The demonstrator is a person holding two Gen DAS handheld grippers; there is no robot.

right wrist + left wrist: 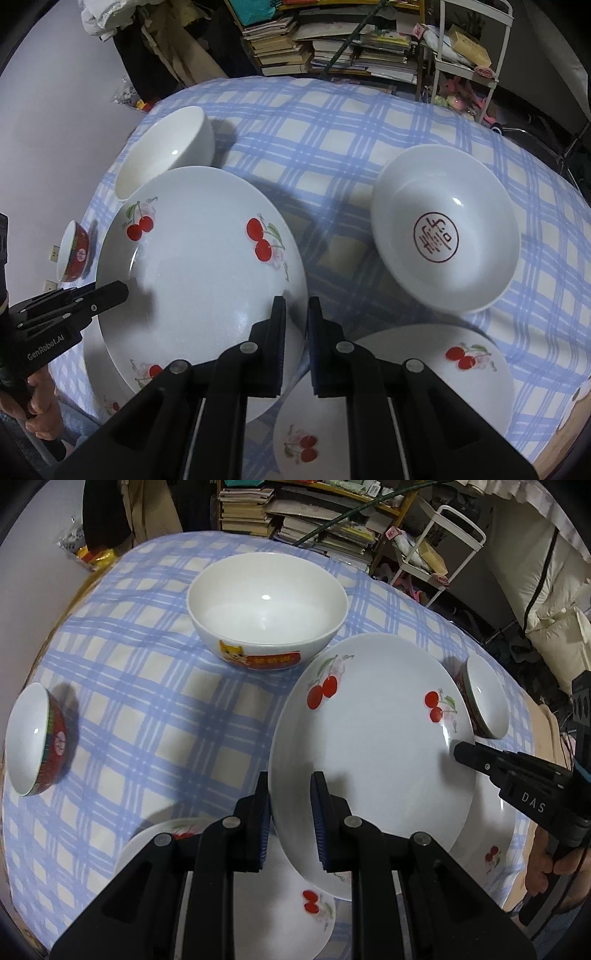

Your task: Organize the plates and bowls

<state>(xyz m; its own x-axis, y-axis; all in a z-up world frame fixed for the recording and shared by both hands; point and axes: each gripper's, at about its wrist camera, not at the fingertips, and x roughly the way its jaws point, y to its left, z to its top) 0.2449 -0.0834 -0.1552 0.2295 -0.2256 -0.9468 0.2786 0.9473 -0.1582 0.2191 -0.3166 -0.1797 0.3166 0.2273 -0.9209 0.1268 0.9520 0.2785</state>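
Observation:
Both grippers hold one white cherry plate (pixel 369 757) (pixel 195 288) tilted above the checked table (pixel 147 701). My left gripper (pixel 290 786) is shut on its left rim, and it shows at the left of the right wrist view (pixel 120 290). On the opposite rim my right gripper (pixel 296 306) is shut, also seen from the left wrist view (pixel 460 753). Two more cherry plates lie below: one (pixel 321 912) under the left gripper, another (pixel 443 369) under the right. A big white cat bowl (pixel 266 602) stands behind.
A small red bowl (pixel 33 738) sits at the table's left edge. A red-sided bowl with a seal mark inside (pixel 443 229) stands at the right. Stacked books (pixel 332 40) and a white rack (pixel 443 546) rise behind the table. A hand (pixel 546 864) grips the right handle.

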